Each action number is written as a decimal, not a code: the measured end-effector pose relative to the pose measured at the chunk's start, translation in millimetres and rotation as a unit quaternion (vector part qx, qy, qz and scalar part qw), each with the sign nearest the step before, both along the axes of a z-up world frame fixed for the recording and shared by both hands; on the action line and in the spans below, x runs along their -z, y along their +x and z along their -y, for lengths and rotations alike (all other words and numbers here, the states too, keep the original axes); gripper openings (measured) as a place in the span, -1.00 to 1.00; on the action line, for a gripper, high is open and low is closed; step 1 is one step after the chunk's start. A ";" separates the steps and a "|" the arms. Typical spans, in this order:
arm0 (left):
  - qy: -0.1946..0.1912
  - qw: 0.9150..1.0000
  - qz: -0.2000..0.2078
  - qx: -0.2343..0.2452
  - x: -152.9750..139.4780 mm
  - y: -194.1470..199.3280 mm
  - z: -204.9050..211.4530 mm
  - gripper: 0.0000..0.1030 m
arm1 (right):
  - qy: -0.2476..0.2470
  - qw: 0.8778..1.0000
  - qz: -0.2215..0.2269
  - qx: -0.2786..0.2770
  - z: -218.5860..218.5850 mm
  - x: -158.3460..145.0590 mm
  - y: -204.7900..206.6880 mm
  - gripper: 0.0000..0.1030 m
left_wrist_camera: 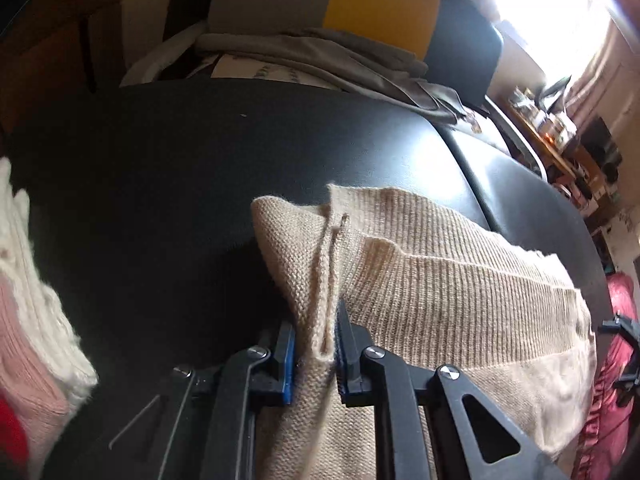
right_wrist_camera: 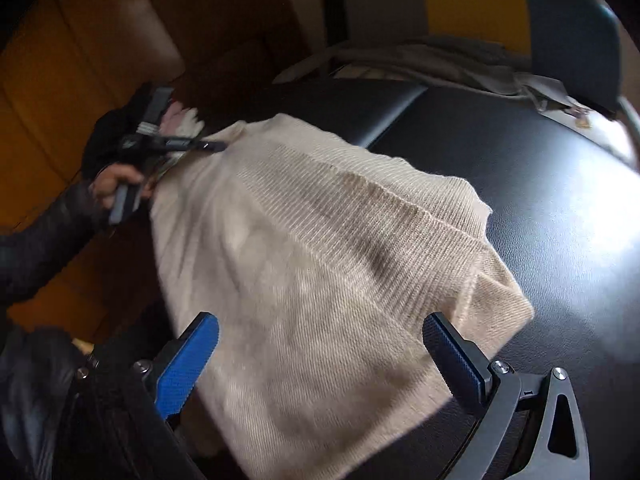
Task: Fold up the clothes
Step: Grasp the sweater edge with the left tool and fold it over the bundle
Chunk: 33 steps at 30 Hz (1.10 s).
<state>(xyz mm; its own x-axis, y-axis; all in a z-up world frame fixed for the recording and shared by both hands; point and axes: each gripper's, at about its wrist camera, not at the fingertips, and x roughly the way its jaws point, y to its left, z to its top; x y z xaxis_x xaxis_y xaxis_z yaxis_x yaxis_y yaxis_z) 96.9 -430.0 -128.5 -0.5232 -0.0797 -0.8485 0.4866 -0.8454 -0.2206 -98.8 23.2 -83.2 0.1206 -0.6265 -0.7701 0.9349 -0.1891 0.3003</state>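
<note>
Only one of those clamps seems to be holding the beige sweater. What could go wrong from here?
The left gripper pinches only a thin fold of the sweater, so the knit could slip out or stretch. The right gripper is open around the cloth, so that side may sag. Part of the sweater hangs past the table edge and might slide off.

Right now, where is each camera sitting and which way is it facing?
Left wrist: sits on the left gripper, looking along its jaws, shut on the beige sweater, across the black table to a clothes pile.
Right wrist: sits on the right gripper, jaws open over the sweater, facing the left hand on the other gripper's handle.
Shared: sweater, table, clothes pile.
</note>
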 end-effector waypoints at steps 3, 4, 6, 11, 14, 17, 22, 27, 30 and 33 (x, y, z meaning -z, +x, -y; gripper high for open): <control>0.013 1.000 0.000 0.002 -5.3 0.0 0.8 -0.73 | 0.011 1.000 -0.002 -0.023 6.3 4.6 -3.2 1.00; 0.025 1.000 -0.006 0.002 -7.1 1.4 1.5 -0.73 | 0.022 0.999 -0.008 -0.027 8.2 10.6 -3.0 1.00; 0.060 0.998 -0.024 0.008 -12.2 4.4 1.4 -0.74 | 0.044 0.998 -0.022 -0.035 11.8 22.6 -2.5 1.00; 0.148 0.984 -0.091 0.032 -35.3 18.8 -13.0 -0.76 | 0.099 0.992 -0.054 -0.057 21.0 52.5 -1.4 1.00; 0.194 0.972 -0.129 0.038 -50.0 23.4 -24.3 -0.76 | 0.085 0.994 -0.058 -0.042 17.0 54.7 1.5 1.00; 0.227 0.960 -0.155 0.051 -69.1 17.6 -44.3 -0.76 | 0.072 0.996 -0.055 -0.027 14.6 55.1 2.9 1.00; 0.251 0.948 -0.181 0.075 -107.1 -5.4 -85.2 -0.77 | 0.052 0.997 -0.057 -0.009 10.6 56.2 8.0 1.00; 0.259 0.943 -0.183 0.106 -142.1 -46.6 -143.3 -0.77 | 0.032 0.998 -0.050 0.000 5.7 57.0 10.9 1.00; 0.240 0.951 -0.154 0.119 -140.3 -77.7 -185.1 -0.77 | 0.018 0.999 -0.046 0.004 2.7 57.7 13.2 1.00; 0.235 0.958 -0.115 0.114 -120.6 -108.3 -218.8 -0.77 | 0.007 0.999 -0.043 0.007 2.0 58.1 15.1 1.00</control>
